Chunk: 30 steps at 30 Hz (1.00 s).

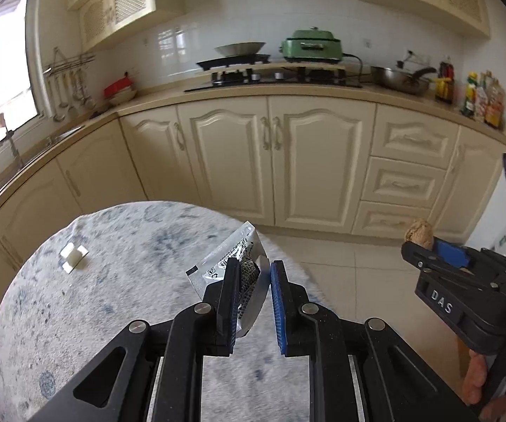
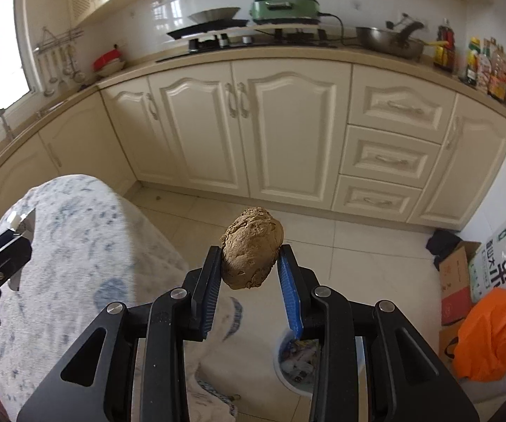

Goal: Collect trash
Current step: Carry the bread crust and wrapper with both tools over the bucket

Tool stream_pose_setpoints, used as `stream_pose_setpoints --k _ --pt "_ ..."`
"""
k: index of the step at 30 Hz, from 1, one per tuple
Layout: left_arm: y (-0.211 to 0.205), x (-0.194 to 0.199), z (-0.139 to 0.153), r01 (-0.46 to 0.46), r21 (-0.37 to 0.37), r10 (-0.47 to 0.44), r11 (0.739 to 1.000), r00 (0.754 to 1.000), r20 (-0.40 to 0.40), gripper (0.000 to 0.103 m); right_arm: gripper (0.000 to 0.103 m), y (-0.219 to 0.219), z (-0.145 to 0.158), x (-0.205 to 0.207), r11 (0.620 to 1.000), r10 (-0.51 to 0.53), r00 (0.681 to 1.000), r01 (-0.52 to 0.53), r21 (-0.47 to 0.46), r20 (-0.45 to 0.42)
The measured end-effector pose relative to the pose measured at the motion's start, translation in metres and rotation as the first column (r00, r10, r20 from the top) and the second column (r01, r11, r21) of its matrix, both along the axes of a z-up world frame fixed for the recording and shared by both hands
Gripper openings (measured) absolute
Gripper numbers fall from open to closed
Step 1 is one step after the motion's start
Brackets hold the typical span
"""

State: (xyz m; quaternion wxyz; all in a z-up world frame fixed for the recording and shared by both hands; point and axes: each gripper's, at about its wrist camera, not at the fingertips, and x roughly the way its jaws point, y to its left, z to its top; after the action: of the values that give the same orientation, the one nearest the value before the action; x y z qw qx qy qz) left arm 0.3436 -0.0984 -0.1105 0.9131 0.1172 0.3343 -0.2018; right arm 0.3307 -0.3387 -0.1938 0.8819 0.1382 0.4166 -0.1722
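My left claw (image 1: 253,274) pinching crinkled silver foil wrapper (image 1: 230,256), flat, black print, above round surface (image 1: 112,316) under mottled blue-white cloth. My right claw (image 2: 249,256) clamped on lumpy brown egg-shaped wad (image 2: 251,248), rough matte, over tiled floor. Below it, white bin (image 2: 296,362) containing crumpled packaging.

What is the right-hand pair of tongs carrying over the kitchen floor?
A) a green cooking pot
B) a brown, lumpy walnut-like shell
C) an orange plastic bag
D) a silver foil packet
B: the right-hand tongs are clamped on the brown, lumpy walnut-like shell, while the silver foil packet sits in the left-hand tongs.
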Motion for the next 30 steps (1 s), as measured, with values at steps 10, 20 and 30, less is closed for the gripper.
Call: stream_pose_setpoints --k 10,20,30 --pt "-0.128 -0.004 -0.027 0.273 0.037 -0.266 0.961 0.955 -0.129 0.014 0.033 -0.097 -0.035 -0.061 0.973 -0.231 0.969 0.23 -0.014 -0.094" --pt "-0.216 0.029 -0.086 0.404 0.056 -0.368 0.913 0.876 -0.311 0.013 0.033 -0.143 -0.079 -0.098 0.933 -0.358 0.911 0.358 -0.04 -0.203" --pt "-0.251 0.06 -0.106 0.46 0.078 -0.4 0.884 0.834 -0.38 0.016 0.033 -0.146 -0.118 -0.103 0.916 -0.385 0.895 0.401 0.025 -0.227"
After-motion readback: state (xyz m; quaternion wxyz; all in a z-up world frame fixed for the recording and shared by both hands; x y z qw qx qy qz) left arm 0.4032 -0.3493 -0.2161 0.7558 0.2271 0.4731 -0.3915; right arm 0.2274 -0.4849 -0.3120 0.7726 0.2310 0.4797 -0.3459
